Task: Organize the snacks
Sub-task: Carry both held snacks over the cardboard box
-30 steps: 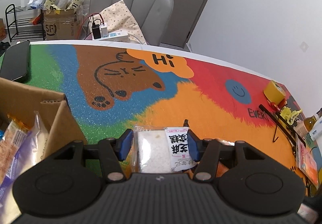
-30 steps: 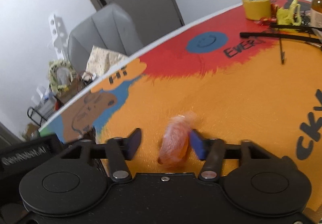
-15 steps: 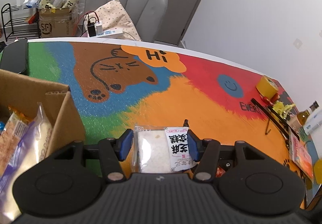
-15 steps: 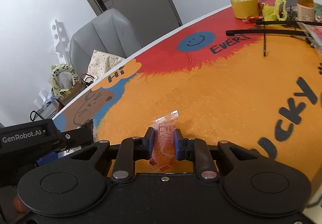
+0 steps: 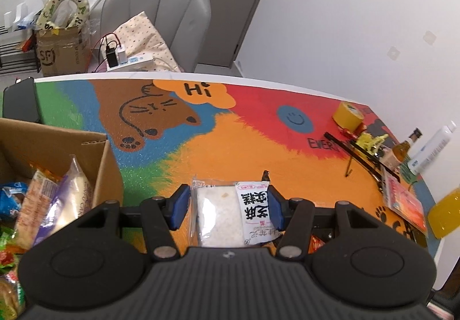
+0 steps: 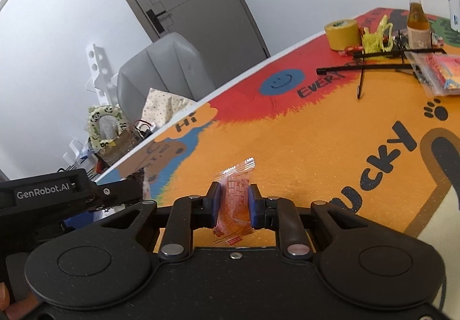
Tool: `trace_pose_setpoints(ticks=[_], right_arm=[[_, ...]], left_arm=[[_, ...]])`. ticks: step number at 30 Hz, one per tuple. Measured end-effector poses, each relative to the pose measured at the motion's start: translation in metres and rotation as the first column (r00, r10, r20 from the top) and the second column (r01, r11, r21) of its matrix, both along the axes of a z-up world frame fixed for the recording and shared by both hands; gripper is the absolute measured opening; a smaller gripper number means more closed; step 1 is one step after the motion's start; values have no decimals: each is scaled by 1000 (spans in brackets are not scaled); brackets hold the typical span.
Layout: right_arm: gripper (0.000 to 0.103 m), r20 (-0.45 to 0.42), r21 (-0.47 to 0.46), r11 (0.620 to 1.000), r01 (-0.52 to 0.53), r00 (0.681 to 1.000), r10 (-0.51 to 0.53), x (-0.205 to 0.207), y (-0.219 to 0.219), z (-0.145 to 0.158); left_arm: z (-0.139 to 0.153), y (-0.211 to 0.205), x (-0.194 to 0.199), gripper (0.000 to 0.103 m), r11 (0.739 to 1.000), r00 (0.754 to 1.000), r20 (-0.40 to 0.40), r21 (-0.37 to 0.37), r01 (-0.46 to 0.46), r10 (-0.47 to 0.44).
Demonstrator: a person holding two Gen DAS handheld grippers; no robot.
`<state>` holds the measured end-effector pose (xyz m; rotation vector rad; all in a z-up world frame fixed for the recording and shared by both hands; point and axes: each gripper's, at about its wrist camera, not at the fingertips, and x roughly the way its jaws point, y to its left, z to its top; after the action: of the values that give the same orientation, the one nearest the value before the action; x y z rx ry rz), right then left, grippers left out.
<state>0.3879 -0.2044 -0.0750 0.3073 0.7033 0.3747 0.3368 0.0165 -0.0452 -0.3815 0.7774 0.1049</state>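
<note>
My left gripper point(image 5: 228, 206) is shut on a white rice-cake packet point(image 5: 230, 212) with black Chinese print, held above the colourful table mat. A cardboard box point(image 5: 106, 173) holding several snack packs stands at the left of the left wrist view. My right gripper point(image 6: 232, 203) is shut on a small orange snack packet point(image 6: 235, 199) and holds it above the orange part of the mat. The left gripper body point(image 6: 57, 193) shows at the left of the right wrist view.
A yellow tape roll point(image 5: 348, 116), black sticks point(image 5: 356, 153), a glass bottle point(image 6: 417, 18), a white bottle point(image 5: 431, 147), an orange drink point(image 5: 445, 216) and a red-orange packet point(image 5: 405, 202) crowd the table's right end. A grey chair point(image 5: 161, 15) stands behind the table. A dark phone point(image 5: 20, 101) lies far left.
My right gripper has closed on the orange packet and lifted it off the mat. My left gripper has kept its hold on the rice-cake packet and risen, tilting back.
</note>
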Motion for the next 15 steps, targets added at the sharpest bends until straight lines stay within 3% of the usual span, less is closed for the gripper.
trace_pose_setpoints(ticks=[15], right_arm=[[18, 69, 12, 998, -57, 996, 56, -36, 19, 37]], left_arm=[[34, 15, -44, 55, 999, 998, 50, -8, 48, -47]])
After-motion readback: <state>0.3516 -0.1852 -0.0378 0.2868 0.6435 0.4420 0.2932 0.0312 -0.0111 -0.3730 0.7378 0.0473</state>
